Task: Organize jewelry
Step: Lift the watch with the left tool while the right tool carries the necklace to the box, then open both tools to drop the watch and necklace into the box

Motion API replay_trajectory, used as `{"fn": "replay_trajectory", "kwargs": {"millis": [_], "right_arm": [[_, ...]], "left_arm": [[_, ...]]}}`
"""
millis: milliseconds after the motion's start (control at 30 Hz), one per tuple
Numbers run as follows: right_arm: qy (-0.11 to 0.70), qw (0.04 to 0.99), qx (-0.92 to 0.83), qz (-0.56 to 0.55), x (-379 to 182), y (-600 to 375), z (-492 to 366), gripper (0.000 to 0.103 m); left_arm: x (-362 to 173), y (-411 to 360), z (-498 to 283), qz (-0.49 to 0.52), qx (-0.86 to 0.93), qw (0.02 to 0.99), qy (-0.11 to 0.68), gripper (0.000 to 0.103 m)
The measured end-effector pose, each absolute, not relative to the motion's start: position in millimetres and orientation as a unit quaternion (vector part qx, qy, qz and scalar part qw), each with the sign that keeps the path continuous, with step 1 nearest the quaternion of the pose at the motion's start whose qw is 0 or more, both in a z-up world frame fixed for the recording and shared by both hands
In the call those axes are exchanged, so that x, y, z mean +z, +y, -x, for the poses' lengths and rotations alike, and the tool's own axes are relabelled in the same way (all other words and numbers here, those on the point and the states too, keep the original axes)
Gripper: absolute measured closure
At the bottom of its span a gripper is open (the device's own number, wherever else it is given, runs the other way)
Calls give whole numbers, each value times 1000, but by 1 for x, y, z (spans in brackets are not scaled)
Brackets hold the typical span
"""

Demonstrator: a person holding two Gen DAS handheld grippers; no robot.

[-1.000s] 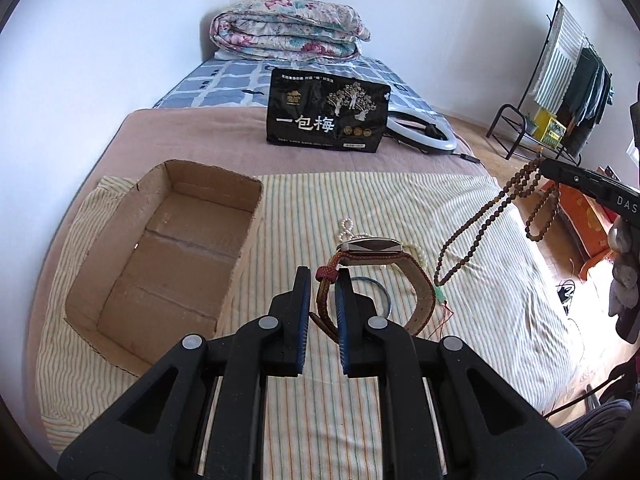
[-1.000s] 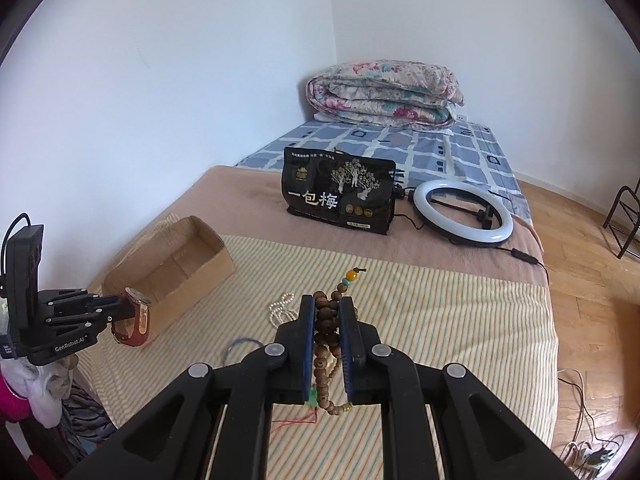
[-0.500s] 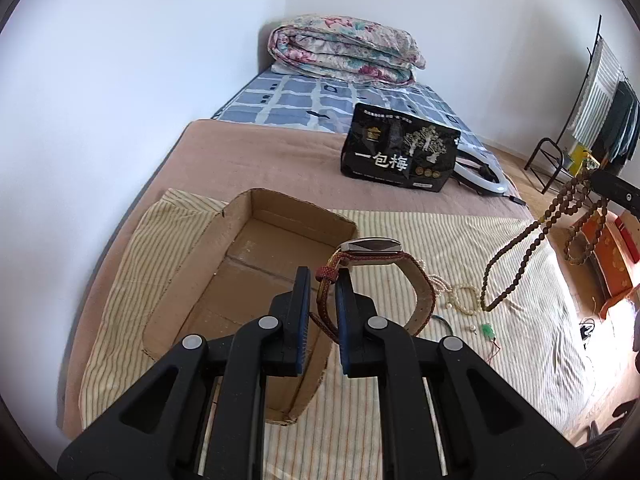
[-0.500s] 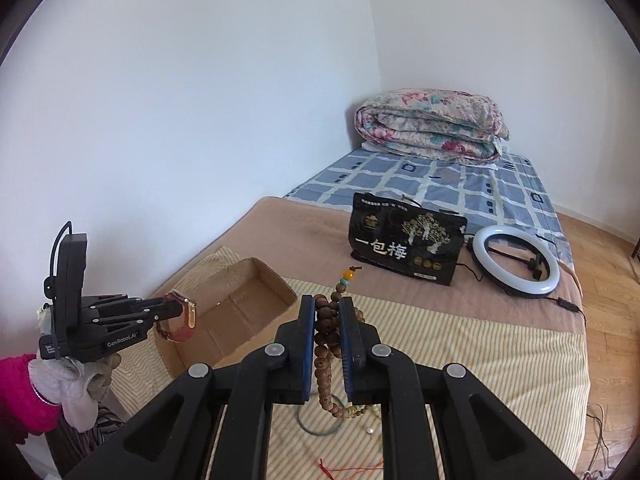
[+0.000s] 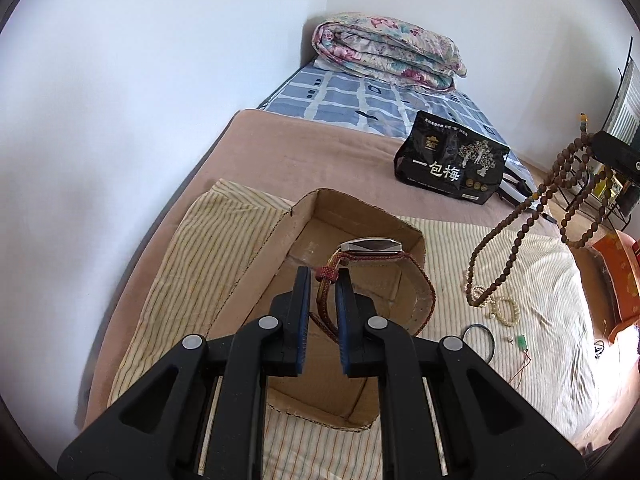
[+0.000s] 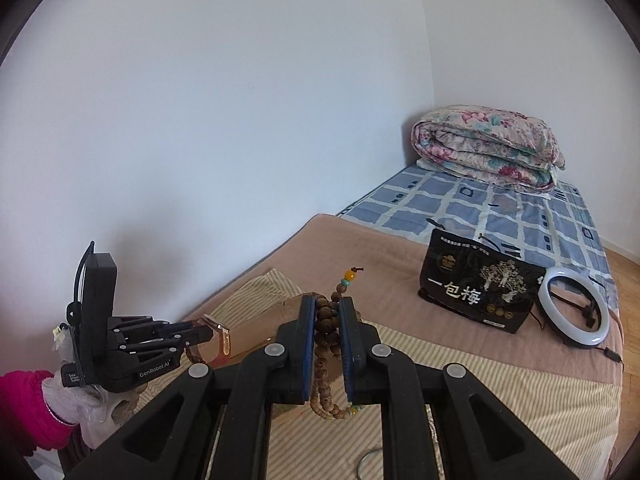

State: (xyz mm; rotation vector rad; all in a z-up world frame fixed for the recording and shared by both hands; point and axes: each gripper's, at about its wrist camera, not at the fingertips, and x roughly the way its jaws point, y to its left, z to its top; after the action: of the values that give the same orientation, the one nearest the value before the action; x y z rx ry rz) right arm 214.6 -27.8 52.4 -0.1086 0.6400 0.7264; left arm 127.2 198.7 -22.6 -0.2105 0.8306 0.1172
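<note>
Cardboard, plain brown and open-topped, forms the box (image 5: 320,236) on the striped cloth (image 5: 192,264) at the left side of the bed. Above it hangs the left gripper (image 5: 322,280), held level and pointing forward, its jaws pinched on the woven reddish strap of a wristwatch (image 5: 370,249); the silvery case faces up and the looped strap hangs over the box's interior. From the right wrist view the same gripper is gripped in a white-gloved hand (image 6: 80,396) with a pink sleeve. The box's walls stand up around the watch, with the near right wall just beside the strap loop.

To the right, bare striped cloth carries a small pearl bracelet (image 5: 505,309), a thin dark ring (image 5: 480,339) and a tiny green piece (image 5: 521,341), all lying loose and apart from the box. Farther right, the right gripper (image 6: 328,312) is raised above the cloth, its jaws clamped on a long strand of round brown wooden beads (image 5: 516,236) that dangles in loops, the lowest reaching just over the pearl bracelet.
</note>
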Motion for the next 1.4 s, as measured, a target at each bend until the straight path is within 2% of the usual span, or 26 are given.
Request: {"fn": "replay_trajectory", "kwargs": {"millis": [333, 800, 1200, 1233, 1267, 1300, 1333, 1400], "right_arm": [[311, 873, 373, 47, 39, 18, -231, 94], [370, 858, 350, 64, -34, 48, -257, 94], [423, 840, 335, 47, -83, 56, -273, 94], [424, 841, 332, 49, -85, 56, -273, 87], [426, 842, 328, 51, -87, 57, -273, 72], [428, 841, 327, 51, -87, 57, -273, 67], [428, 840, 328, 50, -88, 57, -273, 60], [426, 843, 325, 52, -88, 55, -271, 50]], "left_arm": [[-39, 216, -134, 109, 70, 897, 422, 93], [-82, 238, -148, 143, 89, 860, 482, 93], [-103, 229, -159, 125, 76, 846, 512, 91], [-104, 228, -159, 123, 79, 845, 515, 87], [-104, 228, -160, 123, 77, 844, 516, 78], [-105, 228, -160, 125, 77, 843, 518, 65], [-104, 227, -159, 127, 76, 844, 516, 61], [-101, 227, -158, 124, 80, 848, 510, 61]]}}
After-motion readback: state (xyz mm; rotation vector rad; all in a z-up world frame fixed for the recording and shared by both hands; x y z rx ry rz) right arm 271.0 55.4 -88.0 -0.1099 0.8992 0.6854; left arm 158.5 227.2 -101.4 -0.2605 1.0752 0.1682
